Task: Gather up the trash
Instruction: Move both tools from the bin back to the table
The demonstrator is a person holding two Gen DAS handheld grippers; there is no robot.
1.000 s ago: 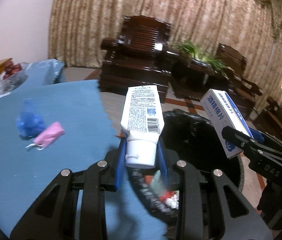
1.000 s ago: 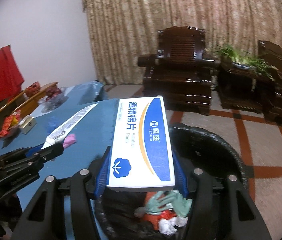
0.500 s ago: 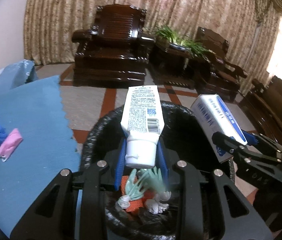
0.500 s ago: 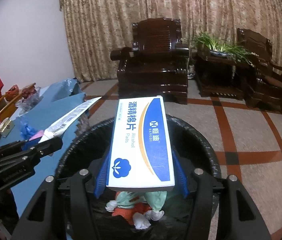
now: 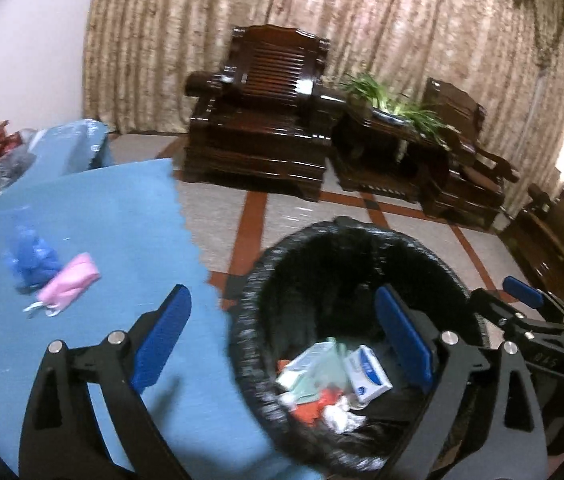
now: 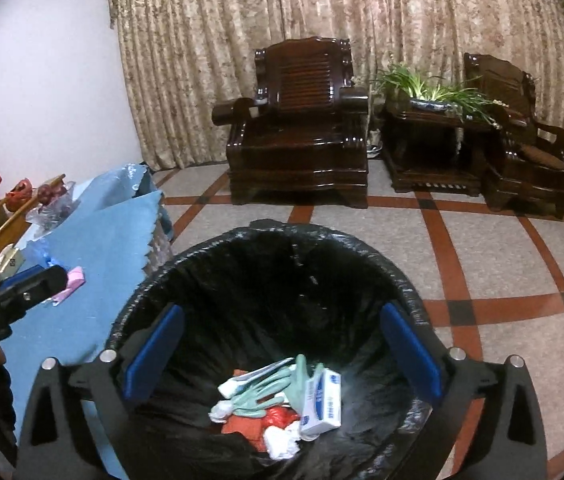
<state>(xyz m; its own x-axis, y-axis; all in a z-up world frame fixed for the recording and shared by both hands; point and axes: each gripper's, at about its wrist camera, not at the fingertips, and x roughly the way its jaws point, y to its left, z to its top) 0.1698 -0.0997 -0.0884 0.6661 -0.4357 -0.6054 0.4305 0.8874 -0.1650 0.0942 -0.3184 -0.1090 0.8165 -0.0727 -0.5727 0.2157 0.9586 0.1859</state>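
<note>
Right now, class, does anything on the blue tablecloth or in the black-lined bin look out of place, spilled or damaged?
Nothing stands out. The white-and-blue box and white tube lie inside the black-lined bin. A pink pouch and crumpled blue bag sit on the blue tablecloth, uncollected.

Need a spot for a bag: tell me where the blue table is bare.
Bare: the blue cloth between the pink pouch and the bin. Crowded: the far left end, around the blue bag and the clutter.

White box (image 6: 320, 404) and tube (image 6: 247, 379) lie in black-lined bin (image 6: 217, 248).
</note>
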